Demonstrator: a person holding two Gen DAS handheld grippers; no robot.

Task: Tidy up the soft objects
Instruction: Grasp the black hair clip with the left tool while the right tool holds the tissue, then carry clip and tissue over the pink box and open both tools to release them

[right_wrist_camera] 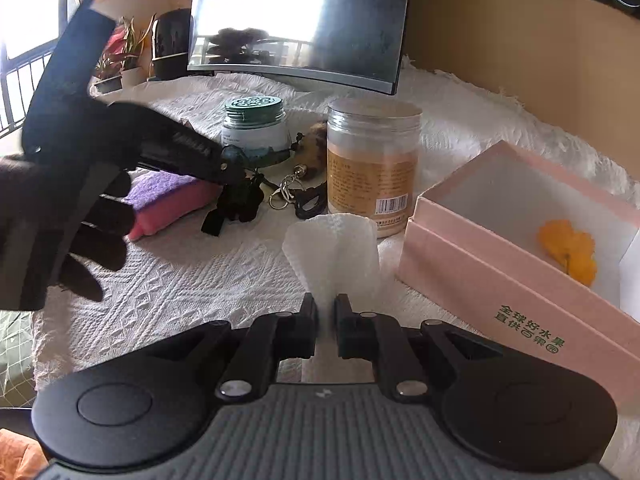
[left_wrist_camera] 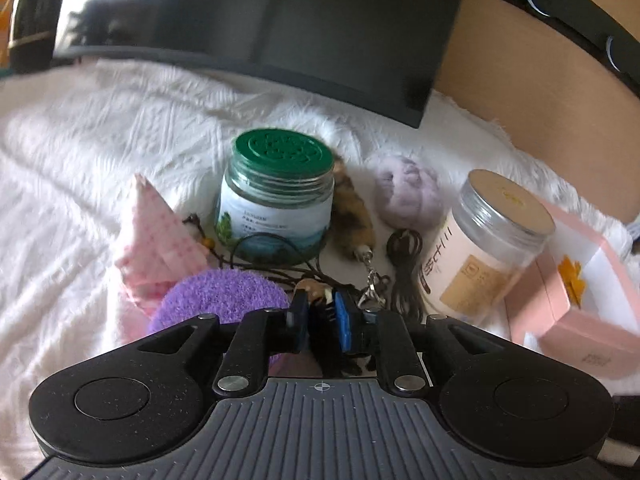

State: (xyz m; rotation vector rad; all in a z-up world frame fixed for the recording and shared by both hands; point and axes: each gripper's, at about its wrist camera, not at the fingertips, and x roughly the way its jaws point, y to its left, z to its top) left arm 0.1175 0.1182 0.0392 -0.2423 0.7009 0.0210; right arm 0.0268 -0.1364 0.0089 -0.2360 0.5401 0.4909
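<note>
My right gripper (right_wrist_camera: pixel 326 310) is shut on a white folded cloth (right_wrist_camera: pixel 332 248) and holds it up beside the open pink box (right_wrist_camera: pixel 476 264), which has an orange soft thing (right_wrist_camera: pixel 568 248) inside. My left gripper (left_wrist_camera: pixel 322 312) hangs low over a brown bead and cords (left_wrist_camera: pixel 310 286), jaws a little apart; whether it grips anything is unclear. It also shows in the right wrist view (right_wrist_camera: pixel 236 196). A purple and pink sponge (left_wrist_camera: pixel 216 300) lies just left of it. A pink checked cloth (left_wrist_camera: pixel 154 236), a lilac fluffy ball (left_wrist_camera: pixel 408 192) and a brown furry keychain (left_wrist_camera: pixel 352 212) lie nearby.
A green-lidded jar (left_wrist_camera: pixel 276 192) and a tan-lidded clear jar (left_wrist_camera: pixel 484 240) stand on the white textured cover (left_wrist_camera: pixel 80 160). A black cord coil (left_wrist_camera: pixel 406 248) lies between them. A dark monitor (right_wrist_camera: pixel 300 24) stands behind, with plants (right_wrist_camera: pixel 120 52) at the far left.
</note>
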